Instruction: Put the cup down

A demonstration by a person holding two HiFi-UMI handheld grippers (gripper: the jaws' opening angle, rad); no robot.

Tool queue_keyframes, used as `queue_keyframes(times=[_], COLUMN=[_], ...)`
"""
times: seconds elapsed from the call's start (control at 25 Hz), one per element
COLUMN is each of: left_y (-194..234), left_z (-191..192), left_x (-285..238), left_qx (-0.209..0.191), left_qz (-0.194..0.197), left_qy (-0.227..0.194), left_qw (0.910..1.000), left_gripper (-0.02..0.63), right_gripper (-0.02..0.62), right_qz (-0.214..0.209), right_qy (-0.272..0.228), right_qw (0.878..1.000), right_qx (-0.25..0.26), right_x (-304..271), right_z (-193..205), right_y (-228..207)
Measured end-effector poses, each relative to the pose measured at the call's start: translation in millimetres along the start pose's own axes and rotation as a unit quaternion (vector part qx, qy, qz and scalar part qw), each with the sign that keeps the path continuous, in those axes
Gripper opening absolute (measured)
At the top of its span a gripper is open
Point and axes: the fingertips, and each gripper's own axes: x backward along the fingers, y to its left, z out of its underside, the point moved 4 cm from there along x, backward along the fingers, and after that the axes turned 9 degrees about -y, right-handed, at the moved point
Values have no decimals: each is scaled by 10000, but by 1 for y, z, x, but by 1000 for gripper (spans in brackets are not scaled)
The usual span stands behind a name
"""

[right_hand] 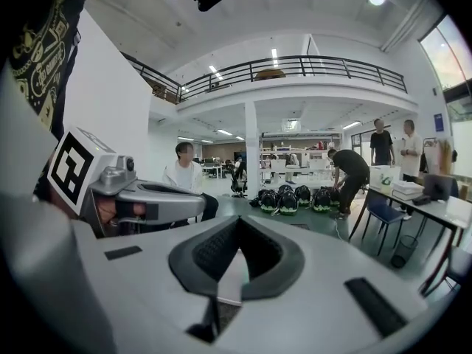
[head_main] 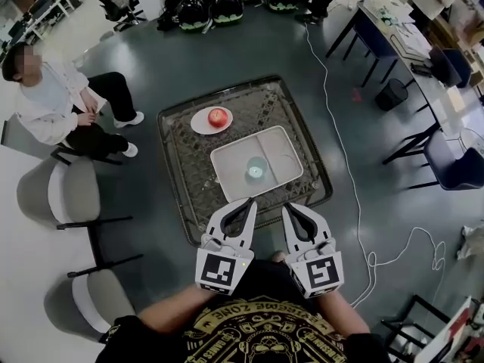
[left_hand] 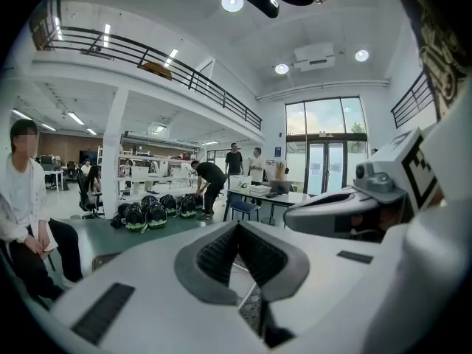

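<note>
**Cup at rest in the tray; both tongs closed and empty**

We see the cup (head_main: 256,170) standing upright near the middle of the white tray (head_main: 227,163) on the low table (head_main: 172,138), well apart from both tools. The left gripper (head_main: 249,203) and right gripper (head_main: 290,207) hang close to the person's body, each with its jaws pressed together on nothing. We judge the cup to be set down already, since it stands free and stable. It is small, round-rimmed and pale teal, seemingly translucent, and is viewed from above. A red apple (head_main: 218,116) on a plate (head_main: 198,122) lies just beyond the tray.
</note>
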Motion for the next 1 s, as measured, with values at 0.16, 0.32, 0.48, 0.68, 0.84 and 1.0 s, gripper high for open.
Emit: queue_keyframes(times=[0.16, 0.32, 0.48, 0.68, 0.84, 1.0], left_y=[-29, -64, -95, -126, -145, -163], left_z=[2, 2, -6, -8, -4, -10], left_x=[6, 15, 21, 36, 47, 56], left_qx=[-49, -81, -118, -124, -150, -240], left_qz=[-135, -295, -450, -712, -876, -956], left_qy=[-29, -19, -171, -247, -198, -275], left_qw=[9999, 9995, 9988, 9971, 9958, 9948], left_gripper=[2, 2, 2, 2, 2, 2], right_gripper=[6, 6, 6, 6, 6, 6], right_qz=[-85, -410, -446, -634, -811, -900], right_qy=[-50, -228, -318, -326, -451, -502], right_qw=[9999, 9989, 9985, 9974, 9956, 9946], right_qx=[18, -16, 47, 119, 107, 69], right_x=[20, 49, 77, 107, 127, 146], right_z=[-4, -2, -7, -4, -5, -5], right_y=[-6, -11, -23, -28, -25, -22])
